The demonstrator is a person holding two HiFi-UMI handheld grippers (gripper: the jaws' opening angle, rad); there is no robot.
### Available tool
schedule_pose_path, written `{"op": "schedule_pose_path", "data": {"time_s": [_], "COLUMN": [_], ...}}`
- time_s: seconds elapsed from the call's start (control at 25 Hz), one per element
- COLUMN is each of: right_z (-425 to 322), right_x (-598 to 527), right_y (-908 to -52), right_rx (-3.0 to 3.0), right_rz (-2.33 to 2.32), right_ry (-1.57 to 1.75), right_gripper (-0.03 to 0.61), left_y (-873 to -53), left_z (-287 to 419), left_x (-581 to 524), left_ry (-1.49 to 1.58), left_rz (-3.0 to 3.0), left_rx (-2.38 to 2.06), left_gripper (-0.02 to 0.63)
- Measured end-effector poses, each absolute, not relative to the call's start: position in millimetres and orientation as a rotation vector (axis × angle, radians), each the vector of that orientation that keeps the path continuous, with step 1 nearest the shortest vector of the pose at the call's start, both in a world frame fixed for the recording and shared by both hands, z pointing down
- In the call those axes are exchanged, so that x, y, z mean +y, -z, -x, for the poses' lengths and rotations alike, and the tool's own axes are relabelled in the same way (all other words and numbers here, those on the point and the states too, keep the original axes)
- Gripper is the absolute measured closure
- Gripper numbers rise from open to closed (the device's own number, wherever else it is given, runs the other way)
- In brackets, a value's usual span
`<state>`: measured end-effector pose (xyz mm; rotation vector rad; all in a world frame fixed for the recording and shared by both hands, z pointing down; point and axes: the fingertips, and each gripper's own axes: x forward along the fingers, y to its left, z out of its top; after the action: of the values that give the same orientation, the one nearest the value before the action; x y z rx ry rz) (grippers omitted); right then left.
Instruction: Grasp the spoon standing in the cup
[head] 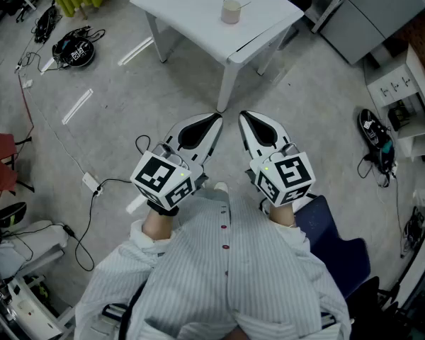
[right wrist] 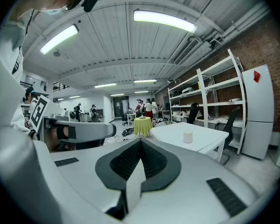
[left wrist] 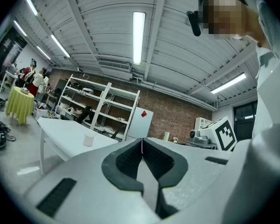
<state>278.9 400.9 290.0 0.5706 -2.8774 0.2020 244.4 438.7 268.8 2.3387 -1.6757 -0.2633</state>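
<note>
While the grey floor (head: 319,112) lies between the person and the work, the step in hand is, by my reading, the approach, with nothing yet reached. The white table (head: 191,6) stands well ahead at the top of the head view, and the first thing to do well is to walk up to its near edge, not stretch from here. The 2 grippers are held side by side close to the body. The left gripper (head: 217,117) has its jaws pressed together at the tips with nothing between them, and the right gripper (head: 243,115) is likewise fully closed and empty. Whichever one takes the job must therefore spread its jaws before it arrives, not over the target. The cup (head: 230,11) stands upright on the table, toward its right part in the head view and apart from every edge. It looks light enough to tip, so a sideways knock is the likely fault. The spoon (head: 244,5) stands in the cup, its thin handle leaning out toward the right, which suggests the right gripper. I would bring the jaws in level on either side of the handle above the rim and close gently on the handle alone.
</note>
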Motion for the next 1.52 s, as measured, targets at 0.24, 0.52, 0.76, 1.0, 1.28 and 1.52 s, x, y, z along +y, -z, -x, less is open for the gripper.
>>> {"op": "schedule_pose_path", "data": {"time_s": [0.24, 0.52, 0.76, 1.0, 1.28, 1.52], "right_z": [-278.4, -290.3, -302.6, -302.0, -267.9, -208.6], "right_x": [401.9, 398.8, 396.4, 386.4, 353.0, 300.9], "right_y": [-287.3, -286.4, -291.1, -299.2, -310.6, -313.5], "right_rx": [-2.89, -2.911, -2.925, -2.923, -2.913, -2.901], "right_rz": [-0.571, -0.535, -0.465, -0.44, -0.443, -0.489], "right_ry": [-0.211, -0.211, -0.208, -0.233, -0.241, -0.26], "right_gripper": [0.569, 0.569, 0.569, 0.569, 0.569, 0.569], "left_y": [-268.5, -267.7, -272.9, -279.6, -288.1, -291.6], "left_z": [-242.7, -252.5, -266.7, -264.8, -226.3, -161.6], "left_x": [437.5, 434.8, 432.5, 427.3, 397.0, 344.1], "left_ry": [0.243, 0.242, 0.229, 0.21, 0.207, 0.188], "left_rz": [-2.343, -2.33, -2.295, -2.265, -2.264, -2.278], "left_rx": [-1.687, -1.729, -1.785, -1.814, -1.83, -1.807], "left_gripper": [0.6, 0.6, 0.6, 0.6, 0.6, 0.6]}}
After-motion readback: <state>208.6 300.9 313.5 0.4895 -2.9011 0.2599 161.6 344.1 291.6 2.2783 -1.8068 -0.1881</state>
